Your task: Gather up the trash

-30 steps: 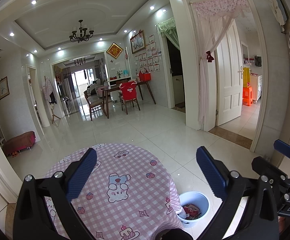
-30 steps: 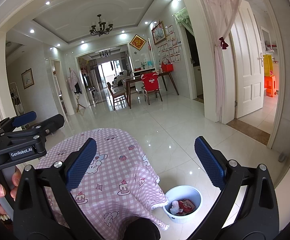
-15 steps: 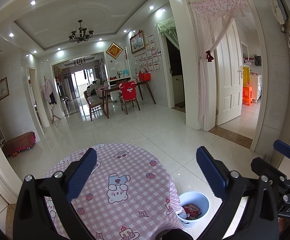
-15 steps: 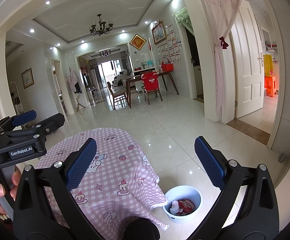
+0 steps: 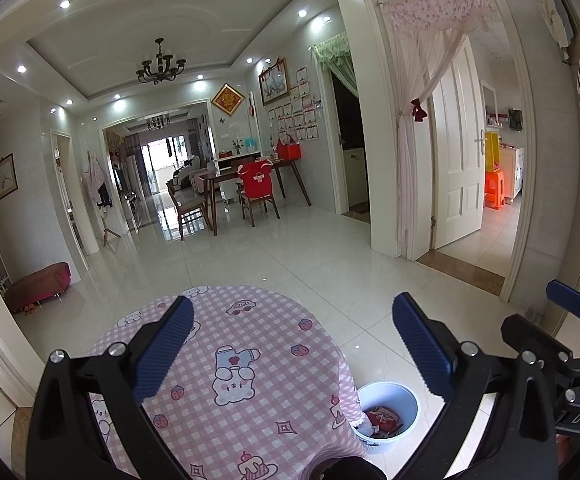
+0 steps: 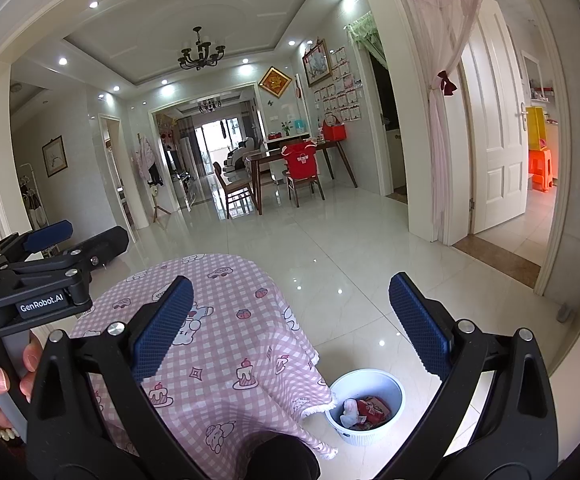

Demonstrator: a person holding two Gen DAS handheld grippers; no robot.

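A round table under a pink checked cloth point(image 5: 246, 360) fills the lower middle of both wrist views, its top bare of any trash that can be seen. Just beside it on the tiled floor point(image 6: 329, 248), down and to the right of both sets of jaws, stands a white bin point(image 6: 369, 432) with red and white wrappers point(image 6: 365, 410) already lying in it. The right gripper point(image 6: 290, 320) seems the nearer to the bin, with the left gripper point(image 5: 293, 344) held beside it, over the table top. Both grippers have their jaws spread wide and hold nothing, touching neither cloth nor bin. With no loose piece in view and the wrappers too crumpled to give any long axis, the collecting looks largely done, though parts of the floor are hidden behind the grippers.
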